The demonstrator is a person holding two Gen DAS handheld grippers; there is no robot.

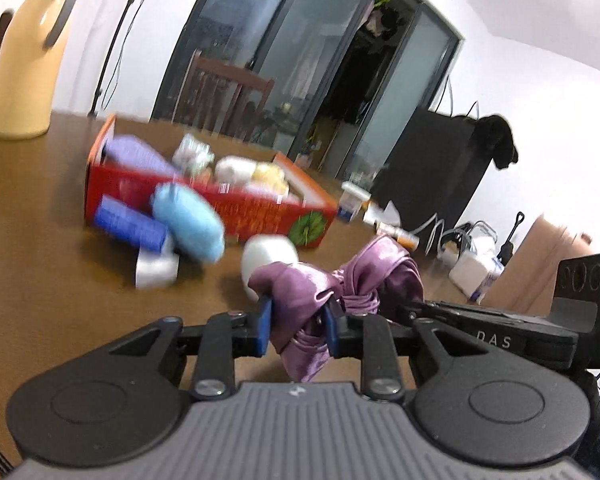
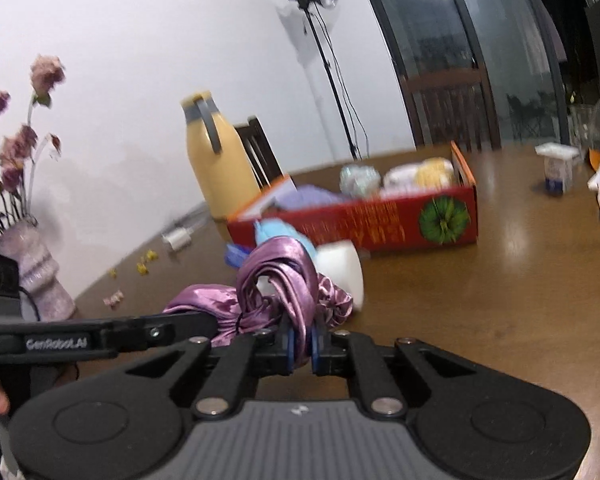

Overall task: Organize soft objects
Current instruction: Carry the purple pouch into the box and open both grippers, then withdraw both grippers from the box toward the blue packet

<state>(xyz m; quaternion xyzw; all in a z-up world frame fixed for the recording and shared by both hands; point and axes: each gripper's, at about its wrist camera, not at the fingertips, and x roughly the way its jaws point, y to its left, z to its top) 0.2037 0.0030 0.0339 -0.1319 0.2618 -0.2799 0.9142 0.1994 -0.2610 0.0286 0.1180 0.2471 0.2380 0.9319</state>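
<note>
A purple satin cloth (image 1: pixel 332 284) is held between both grippers above the brown table (image 1: pixel 40 272). My left gripper (image 1: pixel 298 320) is shut on one end of it. My right gripper (image 2: pixel 302 346) is shut on a twisted strand of the same cloth (image 2: pixel 284 276). The right gripper's body shows at the right of the left wrist view (image 1: pixel 500 336). Behind the cloth lie a white roll (image 1: pixel 270 256), a light blue soft ball (image 1: pixel 188 226) and a blue packet (image 1: pixel 130 228). A red box (image 1: pixel 236 208) holds several soft items.
A tall yellow jug (image 1: pixel 24 56) stands at the table's far left. A vase of pink flowers (image 2: pixel 28 268) stands by the wall. Small bottles and a white tub (image 1: pixel 352 198) sit beyond the box. A chair (image 1: pixel 228 96) stands behind the table.
</note>
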